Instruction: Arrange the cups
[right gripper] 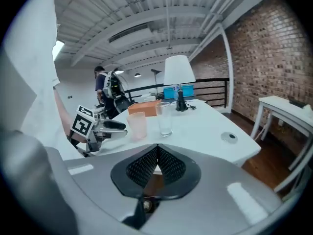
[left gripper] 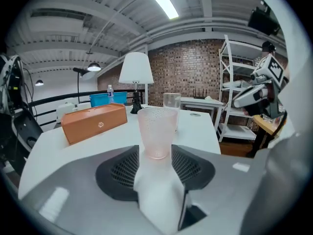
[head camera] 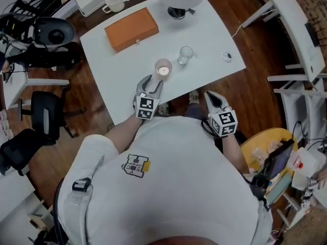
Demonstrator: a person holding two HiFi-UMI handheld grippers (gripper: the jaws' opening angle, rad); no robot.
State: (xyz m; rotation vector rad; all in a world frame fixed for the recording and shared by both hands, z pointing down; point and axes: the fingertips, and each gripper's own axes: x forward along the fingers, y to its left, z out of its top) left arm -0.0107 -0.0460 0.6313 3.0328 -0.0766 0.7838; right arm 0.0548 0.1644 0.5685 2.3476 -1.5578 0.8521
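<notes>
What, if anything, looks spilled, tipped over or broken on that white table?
Nothing stands out. The pink cup and the clear glass both stand upright near each other on the table, and no spill shows.

- Head view: set above the person, facing steeply down over the shoulders onto the desk (head camera: 204, 40), from some way off.
- Left gripper view: rides the left claw (head camera: 152, 86), low at the desk's near edge, facing across it, with the pink cup (left gripper: 157, 131) very close.
- Right gripper view: rides the right claw (head camera: 210, 96), off the desk edge, facing across it, with the pink cup farther off.
- Shared by all views: pink cup, clear glass (right gripper: 165, 117), orange box (left gripper: 94, 122), lamp (right gripper: 177, 75).
</notes>
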